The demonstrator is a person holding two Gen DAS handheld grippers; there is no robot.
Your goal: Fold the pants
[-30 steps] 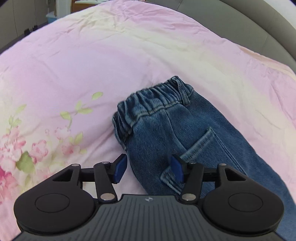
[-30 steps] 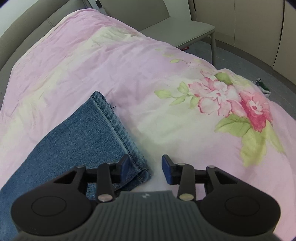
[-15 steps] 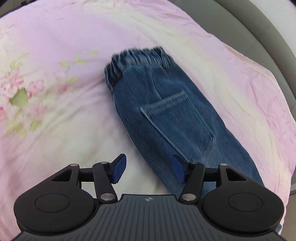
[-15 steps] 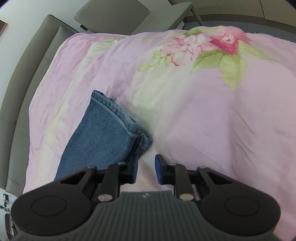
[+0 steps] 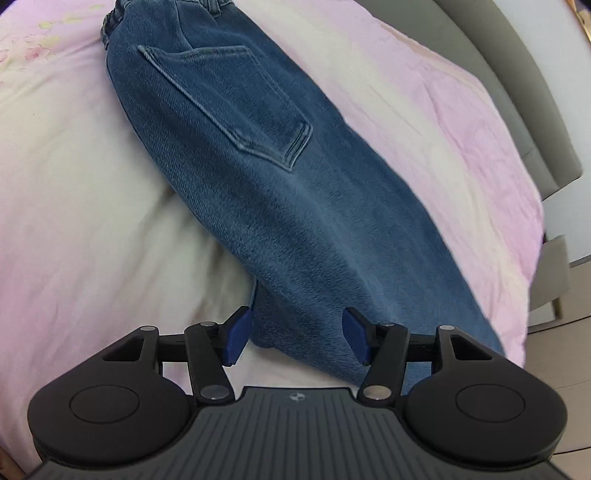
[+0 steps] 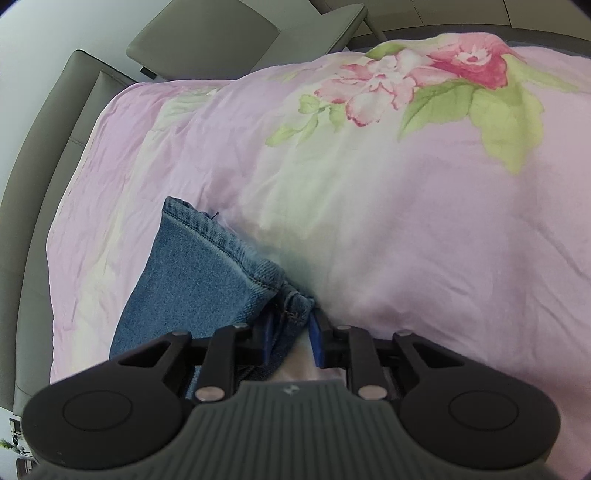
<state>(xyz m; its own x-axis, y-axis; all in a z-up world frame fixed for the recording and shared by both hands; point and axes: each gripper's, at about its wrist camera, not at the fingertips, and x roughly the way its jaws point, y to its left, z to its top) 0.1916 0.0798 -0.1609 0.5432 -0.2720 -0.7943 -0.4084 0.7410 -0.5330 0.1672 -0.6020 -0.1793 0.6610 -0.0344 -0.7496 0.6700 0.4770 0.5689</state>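
Lay flat on the bed [image 5: 92, 206]: blue pants [image 5: 280, 192], folded long, on a pink cover with big flowers [image 6: 436, 77]. Had a stretchy waist [image 5: 110, 22] far off in the left view and a sewn pocket [image 5: 236, 99] on top. Ran down slantwise to the near edge of that view.

Hung just over the near part of the pants: left tongs [image 5: 295, 338], spread wide. Nothing pinched there (blue pads apart, one beside the cloth edge, one over it).

In the right view, the leg end [image 6: 207, 258] with its stitched hem [image 6: 221, 236] on the pink cover. Right tongs [image 6: 291, 332] had just been closing, now narrow and squeezed on the bunched corner of that hem. Cloth showed right between the two blue pads, pressed by both.

Stood behind the bed: a gray headboard [image 6: 44, 184] and a gray chair [image 6: 207, 37]. Could not tell what sat past them.
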